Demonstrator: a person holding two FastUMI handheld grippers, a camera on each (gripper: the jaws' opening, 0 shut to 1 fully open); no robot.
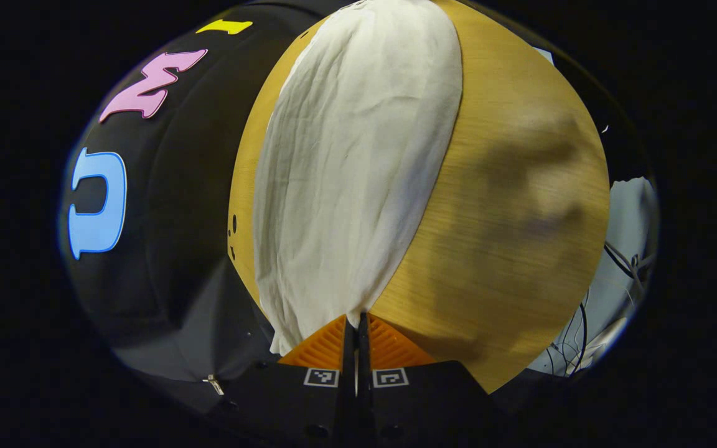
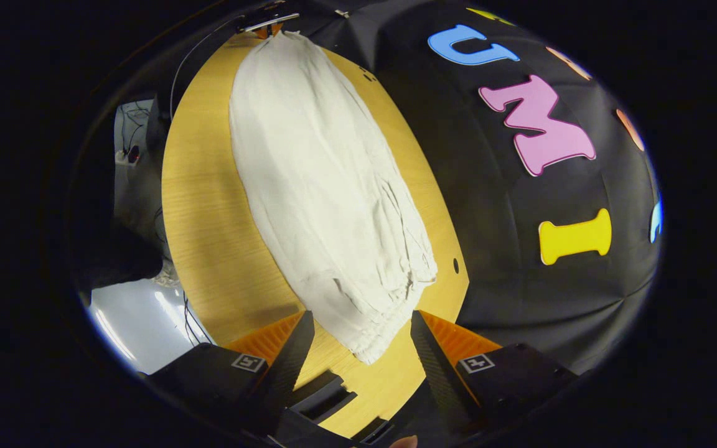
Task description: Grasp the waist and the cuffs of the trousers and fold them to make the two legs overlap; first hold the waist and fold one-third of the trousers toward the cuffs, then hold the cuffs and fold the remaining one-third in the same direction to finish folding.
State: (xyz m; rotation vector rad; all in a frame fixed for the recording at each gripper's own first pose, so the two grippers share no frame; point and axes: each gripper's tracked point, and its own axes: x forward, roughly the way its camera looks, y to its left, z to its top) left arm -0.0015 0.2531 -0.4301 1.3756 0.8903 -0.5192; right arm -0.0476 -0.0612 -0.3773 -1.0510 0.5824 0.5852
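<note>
While the wooden table [image 1: 520, 205] spreads under both your tools, the pale trousers [image 1: 352, 162] lie stretched lengthwise along it, already doubled so that one leg rests on the other. In the left gripper view the cloth runs from the near edge of the table away to the far end, closer to the table's left side, with bare wood broad on the right and a soft shadow across it. In the right gripper view the same trousers [image 2: 321, 186] run from the far end down toward you, the gathered, wrinkled end [image 2: 389, 305] lying nearest, between the two fingers.

Your left gripper [image 1: 356, 330] has its fingers pressed together at the near end of the cloth, with a corner of fabric reaching down to their tips; it appears to pinch that corner. Your right gripper [image 2: 361, 339] stands wide apart, one finger on each side of the gathered end, touching nothing that can be seen.

At the far end of the right gripper view the other gripper [image 2: 268, 25] sits at the cloth's edge.

Loose cables [image 1: 620, 267] lie on the floor beyond the table's right side.
</note>
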